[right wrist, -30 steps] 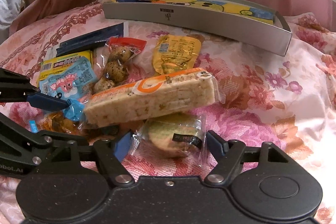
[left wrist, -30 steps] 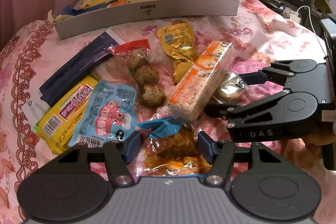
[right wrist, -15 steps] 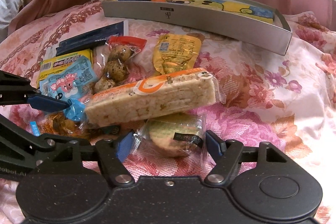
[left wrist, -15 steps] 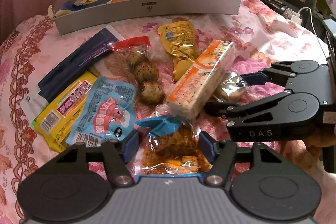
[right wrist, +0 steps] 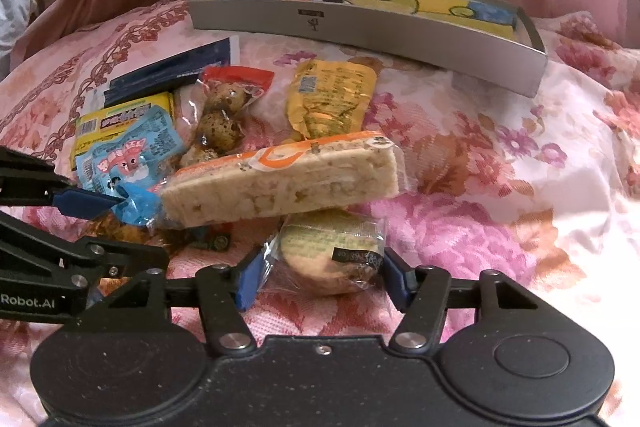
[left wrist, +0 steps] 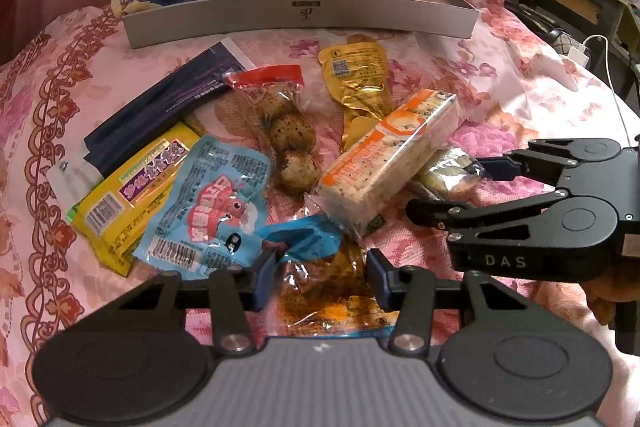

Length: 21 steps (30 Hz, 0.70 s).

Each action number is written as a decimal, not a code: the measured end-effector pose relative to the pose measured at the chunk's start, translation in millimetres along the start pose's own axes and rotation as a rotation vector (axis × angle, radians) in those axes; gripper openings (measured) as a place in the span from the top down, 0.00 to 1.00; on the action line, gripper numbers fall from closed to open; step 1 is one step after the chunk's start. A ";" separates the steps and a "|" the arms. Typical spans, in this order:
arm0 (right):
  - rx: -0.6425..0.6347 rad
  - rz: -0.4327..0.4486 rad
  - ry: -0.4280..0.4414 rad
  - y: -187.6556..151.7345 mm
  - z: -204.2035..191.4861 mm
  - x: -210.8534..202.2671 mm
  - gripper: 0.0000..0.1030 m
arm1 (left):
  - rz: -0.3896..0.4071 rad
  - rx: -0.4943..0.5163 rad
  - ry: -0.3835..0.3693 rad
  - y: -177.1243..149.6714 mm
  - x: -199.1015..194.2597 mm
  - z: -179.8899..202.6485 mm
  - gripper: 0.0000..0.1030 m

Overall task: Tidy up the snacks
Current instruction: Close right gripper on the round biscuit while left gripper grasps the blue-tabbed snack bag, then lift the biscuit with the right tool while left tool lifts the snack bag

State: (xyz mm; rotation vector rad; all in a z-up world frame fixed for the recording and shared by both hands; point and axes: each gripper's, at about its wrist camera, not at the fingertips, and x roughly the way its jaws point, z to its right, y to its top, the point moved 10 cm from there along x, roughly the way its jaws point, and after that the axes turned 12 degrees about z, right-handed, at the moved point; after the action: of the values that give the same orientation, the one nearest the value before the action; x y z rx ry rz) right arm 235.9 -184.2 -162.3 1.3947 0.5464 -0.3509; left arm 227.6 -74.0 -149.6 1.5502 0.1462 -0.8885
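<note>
I saw a pink bedspread [left wrist: 500, 75] patterned with red and magenta flowers. Beyond my black, blue-padded left tongs [left wrist: 320, 277] lay a light blue packet [left wrist: 208, 203] with a pink cartoon, a yellow packet [left wrist: 120, 195], a navy pouch [left wrist: 160, 107], a gold pouch [left wrist: 360, 79] and an orange-and-white cracker pack [left wrist: 384, 163]. Farthest off, the grey tray [left wrist: 300, 19] showed a yellow cartoon lining.

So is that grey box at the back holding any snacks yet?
No snacks visible in it. The grey box shows only its cartoon-printed lining; every packet, like the long cracker pack, lies on the bedspread outside it.
</note>
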 end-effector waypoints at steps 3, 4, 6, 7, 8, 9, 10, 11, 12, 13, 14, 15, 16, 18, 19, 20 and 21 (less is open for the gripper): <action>0.023 -0.014 -0.009 -1.6 2.8 -5.6 0.40 | 0.000 0.004 0.001 -0.6 -1.6 1.7 0.50; 0.028 -0.017 -0.012 -2.4 3.6 -7.5 0.40 | -0.001 0.008 0.001 -0.9 -2.2 2.5 0.50; 0.036 -0.024 -0.019 -3.9 5.0 -11.4 0.40 | -0.001 0.010 0.003 -0.7 -3.6 4.2 0.52; 0.039 -0.027 -0.022 -4.5 5.6 -13.6 0.40 | -0.003 0.008 0.003 -0.6 -4.4 4.9 0.53; 0.042 -0.029 -0.025 -5.1 6.3 -16.1 0.40 | -0.008 0.005 0.003 -0.7 -5.1 5.5 0.53; 0.043 -0.030 -0.026 -5.2 6.5 -17.8 0.40 | -0.011 0.001 0.001 -0.9 -6.0 6.1 0.54; 0.044 -0.031 -0.027 -5.7 6.9 -20.5 0.40 | -0.011 -0.003 -0.001 -0.8 -7.3 6.8 0.55; 0.045 -0.033 -0.029 -6.2 6.9 -22.9 0.40 | -0.012 -0.009 -0.004 -0.9 -9.1 7.2 0.56; 0.045 -0.035 -0.029 -6.8 6.7 -25.5 0.40 | -0.013 -0.015 -0.006 -1.1 -11.3 7.6 0.57; 0.045 -0.038 -0.030 -7.6 6.2 -28.3 0.40 | -0.014 -0.022 -0.009 -1.1 -13.1 7.9 0.58; 0.044 -0.039 -0.030 -8.2 5.0 -30.6 0.40 | -0.015 -0.027 -0.011 -1.4 -14.6 8.5 0.59; 0.040 -0.039 -0.028 -8.7 3.6 -33.0 0.40 | -0.016 -0.029 -0.013 -1.4 -16.1 9.4 0.60; 0.033 -0.039 -0.026 -9.0 1.7 -34.9 0.40 | -0.015 -0.027 -0.015 -1.4 -17.3 10.5 0.61; 0.015 -0.031 -0.021 -8.7 -2.6 -37.3 0.40 | -0.013 -0.018 -0.018 -1.9 -18.8 13.3 0.61; 0.013 -0.022 -0.014 -7.9 -4.7 -38.6 0.40 | -0.012 -0.017 -0.021 -2.4 -19.4 14.8 0.62; 0.012 -0.016 -0.008 -7.2 -6.3 -39.6 0.40 | -0.013 -0.016 -0.024 -2.9 -20.1 16.3 0.62; 0.012 -0.012 -0.005 -6.8 -7.5 -41.1 0.40 | -0.012 -0.016 -0.028 -3.5 -21.0 18.2 0.62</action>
State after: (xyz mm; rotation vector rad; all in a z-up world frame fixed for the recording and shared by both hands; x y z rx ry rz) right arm 197.1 -181.4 -145.7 1.4027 0.5494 -0.3675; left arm 203.0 -81.2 -138.3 1.5225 0.1420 -0.9160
